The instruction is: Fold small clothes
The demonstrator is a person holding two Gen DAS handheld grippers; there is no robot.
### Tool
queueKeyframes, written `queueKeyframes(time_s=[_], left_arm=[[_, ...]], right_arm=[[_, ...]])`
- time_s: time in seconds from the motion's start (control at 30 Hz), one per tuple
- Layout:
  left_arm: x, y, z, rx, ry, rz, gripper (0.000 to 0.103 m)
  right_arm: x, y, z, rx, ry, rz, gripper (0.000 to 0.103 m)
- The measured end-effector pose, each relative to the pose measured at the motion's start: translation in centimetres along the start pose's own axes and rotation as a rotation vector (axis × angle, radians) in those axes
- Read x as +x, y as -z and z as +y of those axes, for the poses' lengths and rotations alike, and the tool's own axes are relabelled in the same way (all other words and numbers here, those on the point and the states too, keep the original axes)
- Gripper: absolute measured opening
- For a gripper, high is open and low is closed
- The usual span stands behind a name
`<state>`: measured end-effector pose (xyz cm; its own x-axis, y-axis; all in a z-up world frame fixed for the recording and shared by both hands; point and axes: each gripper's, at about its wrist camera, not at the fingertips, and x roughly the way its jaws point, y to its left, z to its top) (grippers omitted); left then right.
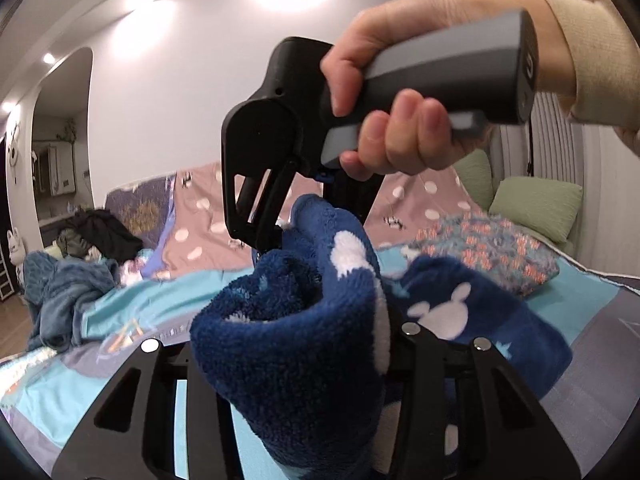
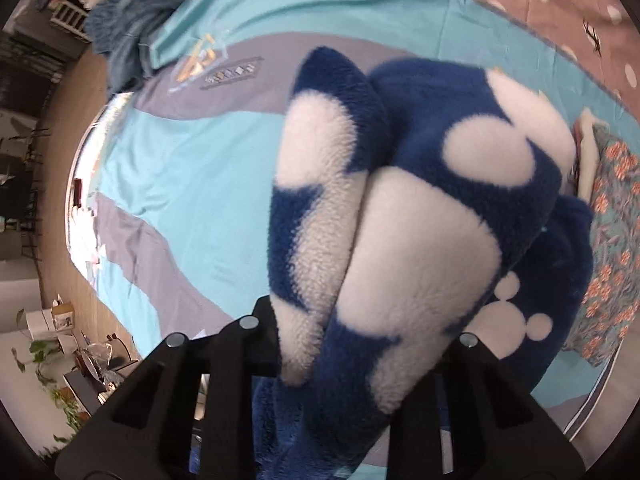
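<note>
A fluffy dark blue garment with white mouse-head shapes (image 1: 304,344) is held up over the bed. My left gripper (image 1: 316,360) is shut on a bunched fold of it. My right gripper (image 1: 296,208), held by a hand in a cream sleeve, grips the far end of the same garment from above. In the right wrist view the garment (image 2: 400,220) fills the middle and bulges between the fingers of my right gripper (image 2: 356,344), which is shut on it. The rest of the garment hangs down toward the bed.
The bed (image 2: 188,168) has a turquoise and grey cover. A floral folded cloth (image 1: 492,252) lies at the right, green pillows (image 1: 536,208) behind it. A blue blanket (image 1: 60,292) is heaped at the left edge. Wooden floor and plants (image 2: 52,360) lie beyond.
</note>
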<state>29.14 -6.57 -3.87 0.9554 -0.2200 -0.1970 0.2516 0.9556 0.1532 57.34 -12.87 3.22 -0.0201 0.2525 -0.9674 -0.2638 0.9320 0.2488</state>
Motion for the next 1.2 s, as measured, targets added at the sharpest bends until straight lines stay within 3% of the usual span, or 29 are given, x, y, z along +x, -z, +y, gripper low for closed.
queueKeyframes(time_s=[0.17, 0.33, 0.57, 0.7, 0.83, 0.9, 1.0, 1.03, 1.13, 1.2], left_arm=[[-0.4, -2.5, -2.1, 0.023, 0.037, -0.046, 0.043], [0.3, -3.5, -6.6, 0.098, 0.088, -0.054, 0.044], [1.5, -2.3, -11.7, 0.166, 0.168, 0.015, 0.044], [-1.3, -1.3, -11.7, 0.114, 0.299, 0.042, 0.052], [-5.3, -2.2, -9.5, 0.057, 0.441, 0.014, 0.061], [-6.1, -3.3, -6.7, 0.004, 0.458, -0.006, 0.062], [-3.7, -4.9, -1.6, -0.196, 0.458, 0.013, 0.062], [-1.7, -5.2, 0.0, -0.283, 0.454, 0.041, 0.063], [4.7, -4.9, 2.4, -0.478, 0.536, 0.160, 0.063], [9.7, -3.3, 2.1, -0.571, 0.629, 0.278, 0.063]], right_arm=[[-4.0, 1.4, -1.5, -0.021, -0.044, -0.062, 0.026], [-6.1, 3.7, -6.9, 0.007, -0.133, -0.118, 0.025], [-4.1, 7.0, -15.9, 0.037, -0.286, -0.158, 0.025], [-0.5, 8.0, -19.8, 0.091, -0.367, -0.104, 0.026], [1.4, 8.5, -22.3, 0.077, -0.424, -0.127, 0.027], [1.8, 8.8, -22.8, 0.046, -0.431, -0.132, 0.028], [2.7, 9.3, -23.7, 0.040, -0.420, -0.125, 0.030], [3.0, 9.5, -23.9, 0.033, -0.423, -0.129, 0.030], [3.0, 9.8, -24.2, 0.014, -0.420, -0.150, 0.030], [2.8, 10.0, -24.0, -0.002, -0.399, -0.164, 0.032]])
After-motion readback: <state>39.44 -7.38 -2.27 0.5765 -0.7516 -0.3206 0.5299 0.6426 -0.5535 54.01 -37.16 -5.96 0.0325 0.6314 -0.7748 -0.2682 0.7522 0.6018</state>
